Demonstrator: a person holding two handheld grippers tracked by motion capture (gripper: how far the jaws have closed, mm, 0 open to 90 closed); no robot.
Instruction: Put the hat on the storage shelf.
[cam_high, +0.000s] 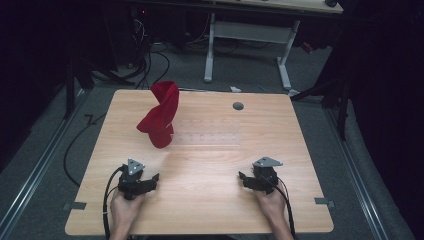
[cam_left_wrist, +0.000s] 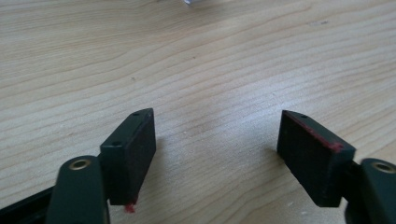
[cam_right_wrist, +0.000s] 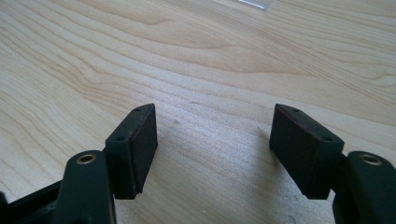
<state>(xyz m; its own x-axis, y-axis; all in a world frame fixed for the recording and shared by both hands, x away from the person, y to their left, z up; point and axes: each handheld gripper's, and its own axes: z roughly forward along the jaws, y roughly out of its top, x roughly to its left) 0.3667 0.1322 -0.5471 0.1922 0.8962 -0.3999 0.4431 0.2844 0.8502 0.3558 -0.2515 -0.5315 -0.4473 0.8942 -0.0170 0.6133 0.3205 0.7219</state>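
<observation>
A red cloth (cam_high: 161, 115) stands twisted upright in a tall bundle at the far left of the wooden table (cam_high: 210, 205). Beside it to the right lies a clear plastic piece (cam_high: 207, 132), flat on the wood. My left gripper (cam_high: 152, 180) rests near the front left, well short of the cloth, its jaws wide apart over bare wood (cam_left_wrist: 217, 135). My right gripper (cam_high: 243, 178) sits near the front right, also open with nothing between its jaws (cam_right_wrist: 212, 133). Traces of red show on the left gripper's pads (cam_left_wrist: 317, 133).
A round grey grommet (cam_high: 238, 106) is set in the table's far right part. A white-legged desk (cam_high: 247, 37) stands beyond the table, with cables on the floor at the left. A corner of the clear piece (cam_right_wrist: 254, 3) peeks in at the top of the right gripper view.
</observation>
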